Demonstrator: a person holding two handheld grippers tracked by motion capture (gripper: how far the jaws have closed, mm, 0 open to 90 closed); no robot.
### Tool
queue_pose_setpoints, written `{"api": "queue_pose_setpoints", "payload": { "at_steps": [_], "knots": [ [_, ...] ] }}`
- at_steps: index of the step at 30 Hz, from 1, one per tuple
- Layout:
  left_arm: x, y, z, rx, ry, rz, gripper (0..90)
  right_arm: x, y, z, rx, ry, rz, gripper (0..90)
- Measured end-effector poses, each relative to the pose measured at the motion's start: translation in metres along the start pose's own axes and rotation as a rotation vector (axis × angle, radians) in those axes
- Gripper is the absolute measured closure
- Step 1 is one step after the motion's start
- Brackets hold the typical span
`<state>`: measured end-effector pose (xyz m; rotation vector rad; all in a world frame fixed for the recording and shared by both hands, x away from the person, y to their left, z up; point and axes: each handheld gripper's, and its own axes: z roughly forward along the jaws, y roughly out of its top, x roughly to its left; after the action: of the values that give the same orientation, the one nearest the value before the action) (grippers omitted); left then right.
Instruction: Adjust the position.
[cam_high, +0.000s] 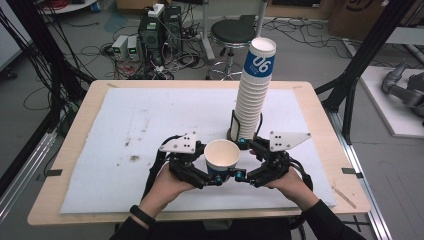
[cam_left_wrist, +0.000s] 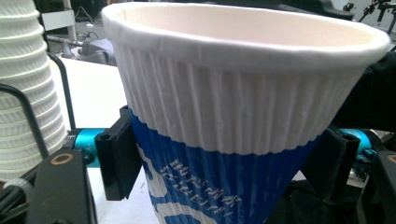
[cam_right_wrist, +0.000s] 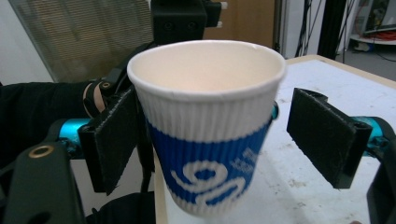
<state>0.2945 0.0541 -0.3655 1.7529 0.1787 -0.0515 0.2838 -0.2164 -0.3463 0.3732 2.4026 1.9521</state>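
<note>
Over the white-covered counter (cam_high: 125, 125), the left hand-held gripper (cam_left_wrist: 224, 163) is clamped on the blue band of an upright paper cup (cam_high: 222, 156), while the right hand-held gripper (cam_right_wrist: 215, 140) has its jaws apart around that cup, pads clear, with the cup stack (cam_high: 255, 90) just behind.

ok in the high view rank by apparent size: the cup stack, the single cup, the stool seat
1. cup stack, tallest by far.
2. stool seat and single cup look about alike; the stool stands farther from the camera, so I won't rank them.
</note>
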Motion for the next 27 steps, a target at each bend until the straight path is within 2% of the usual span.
{"api": "queue_pose_setpoints", "payload": {
  "at_steps": [5, 9, 11, 14, 19, 27],
  "knots": [
    [0.001, 0.002, -0.006, -0.013, 0.016, 0.004, 24.3, -0.004, -0.002, -0.007, -0.004, -0.001, -0.008, 17.8],
    [0.002, 0.003, -0.010, -0.017, 0.033, 0.002, 24.4, -0.006, -0.005, -0.008, 0.018, -0.004, -0.011, 17.8],
    [0.002, 0.003, -0.011, -0.027, 0.037, -0.009, 24.5, -0.007, -0.007, -0.006, 0.024, -0.006, -0.013, 17.8],
    [0.002, 0.004, -0.012, -0.034, 0.048, -0.005, 24.6, -0.008, -0.011, -0.002, 0.049, -0.012, -0.017, 17.8],
    [0.000, 0.007, -0.013, -0.049, 0.063, -0.003, 24.7, -0.007, -0.016, 0.003, 0.060, -0.011, -0.019, 17.8],
    [-0.002, 0.009, -0.013, -0.065, 0.063, -0.009, 24.8, -0.006, -0.020, 0.010, 0.079, -0.010, -0.021, 17.8]
  ]
}}
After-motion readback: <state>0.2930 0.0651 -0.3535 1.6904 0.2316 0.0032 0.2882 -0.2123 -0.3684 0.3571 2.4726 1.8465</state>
